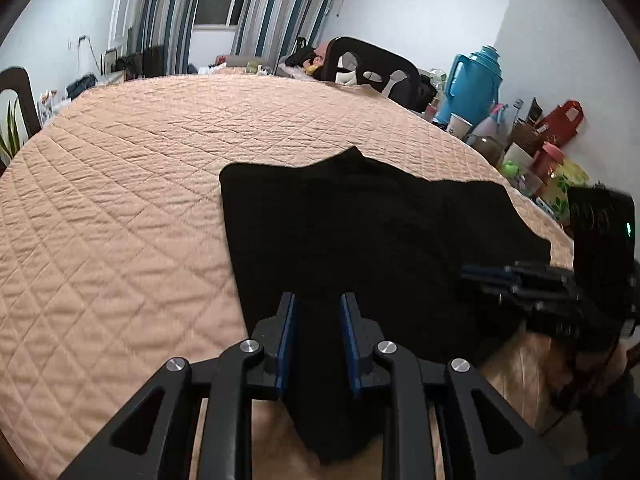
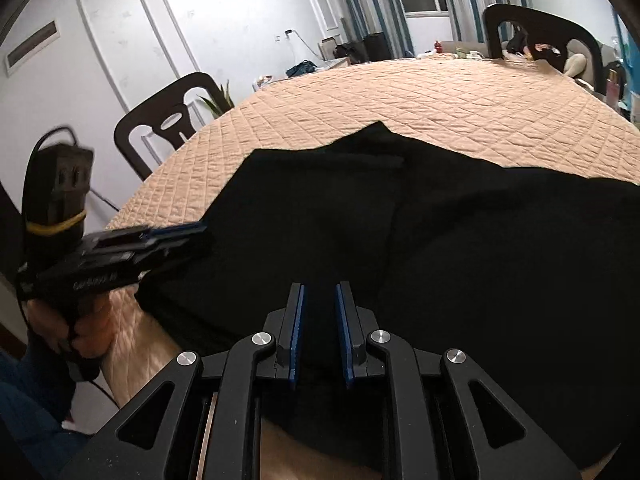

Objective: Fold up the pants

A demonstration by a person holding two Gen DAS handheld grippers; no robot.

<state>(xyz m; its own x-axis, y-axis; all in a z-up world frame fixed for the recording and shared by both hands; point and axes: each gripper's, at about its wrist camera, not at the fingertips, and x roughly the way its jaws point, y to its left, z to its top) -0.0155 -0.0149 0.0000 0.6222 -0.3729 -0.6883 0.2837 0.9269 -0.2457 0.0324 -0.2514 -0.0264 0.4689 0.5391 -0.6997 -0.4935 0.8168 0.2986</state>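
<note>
— Where are the pants right now?

— The black pants (image 1: 360, 240) lie on the peach quilted cover (image 1: 140, 160) of the table, near its close edge, with the near hem spilling over it. In the right wrist view the same dark cloth (image 2: 440, 260) fills everything from about three o'clock round to seven.

— And the left gripper?

— The left gripper (image 1: 319, 300) sits at six o'clock in its own view, the blue-padded fingers (image 1: 289, 320) standing apart with black cloth running between them. Whether the pads actually press the fabric, I cannot tell.

— The right one?

— Much the same: the right gripper (image 2: 320, 292) has its fingers (image 2: 297, 320) parted, a fold of the pants lying in the gap, no clear squeeze. From the left view it (image 1: 488, 276) shows at three o'clock, blurred, at the cloth's edge.

— Anything else around?

— A blue thermos (image 1: 472, 84) at two o'clock among clutter by the wall, and a dark chair (image 2: 168, 120) at ten o'clock beside the table.
</note>
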